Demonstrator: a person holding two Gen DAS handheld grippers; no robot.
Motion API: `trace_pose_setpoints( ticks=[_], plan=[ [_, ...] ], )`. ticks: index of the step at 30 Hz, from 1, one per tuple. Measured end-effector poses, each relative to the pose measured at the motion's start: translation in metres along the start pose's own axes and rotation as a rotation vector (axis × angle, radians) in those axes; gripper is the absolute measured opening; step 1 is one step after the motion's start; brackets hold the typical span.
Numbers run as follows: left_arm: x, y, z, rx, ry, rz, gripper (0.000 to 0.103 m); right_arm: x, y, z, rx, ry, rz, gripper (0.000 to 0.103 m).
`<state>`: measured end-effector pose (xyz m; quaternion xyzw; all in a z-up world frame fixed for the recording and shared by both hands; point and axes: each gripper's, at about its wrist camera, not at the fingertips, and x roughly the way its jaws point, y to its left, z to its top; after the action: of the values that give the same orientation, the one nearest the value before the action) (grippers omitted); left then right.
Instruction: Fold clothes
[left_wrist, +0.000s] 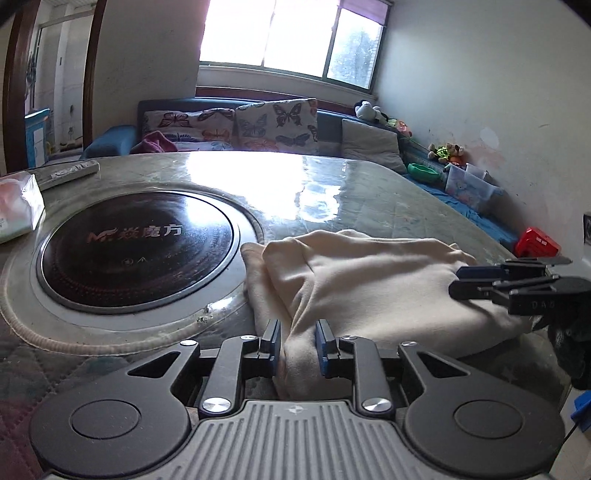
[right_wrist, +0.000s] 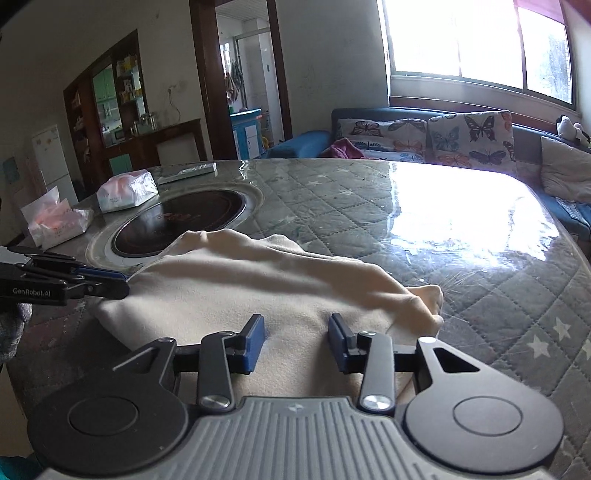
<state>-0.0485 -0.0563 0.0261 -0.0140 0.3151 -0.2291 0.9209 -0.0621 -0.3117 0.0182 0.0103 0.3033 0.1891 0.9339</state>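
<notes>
A cream garment (left_wrist: 369, 284) lies partly folded and bunched on the bench (right_wrist: 406, 206), beside the round hotplate (left_wrist: 136, 247). Left gripper (left_wrist: 297, 341) pinches its near fold; right gripper (right_wrist: 297, 338) hangs released above it. Smoothing remains.

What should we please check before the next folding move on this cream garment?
1. Left gripper grips the cream garment: ok, a fold fills the gap between its jaws.
2. Right gripper free: ok, jaws open above flat cloth.
3. Garment clear of cooktop: not ok, its edge overlaps the rim.
4. Fold tidy: not ok, far edge bunched.
5. Tissue pack out of the way: ok.
</notes>
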Motion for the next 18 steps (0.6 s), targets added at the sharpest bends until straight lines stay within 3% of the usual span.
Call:
trace_pose_setpoints(
  ticks=[6, 10, 18],
  plan=[
    [0.012, -0.014, 0.019, 0.027, -0.028, -0.011, 0.023, 0.001, 0.003, -0.004, -0.025, -0.015, 0.014, 0.056],
    [0.033, -0.016, 0.021, 0.055, 0.004, 0.003, 0.023, 0.001, 0.002, -0.005, -0.012, -0.018, 0.028, 0.059],
    [0.035, -0.006, 0.024, 0.040, 0.009, 0.037, 0.025, 0.003, 0.004, -0.006, -0.020, -0.012, 0.056, 0.072]
  ],
)
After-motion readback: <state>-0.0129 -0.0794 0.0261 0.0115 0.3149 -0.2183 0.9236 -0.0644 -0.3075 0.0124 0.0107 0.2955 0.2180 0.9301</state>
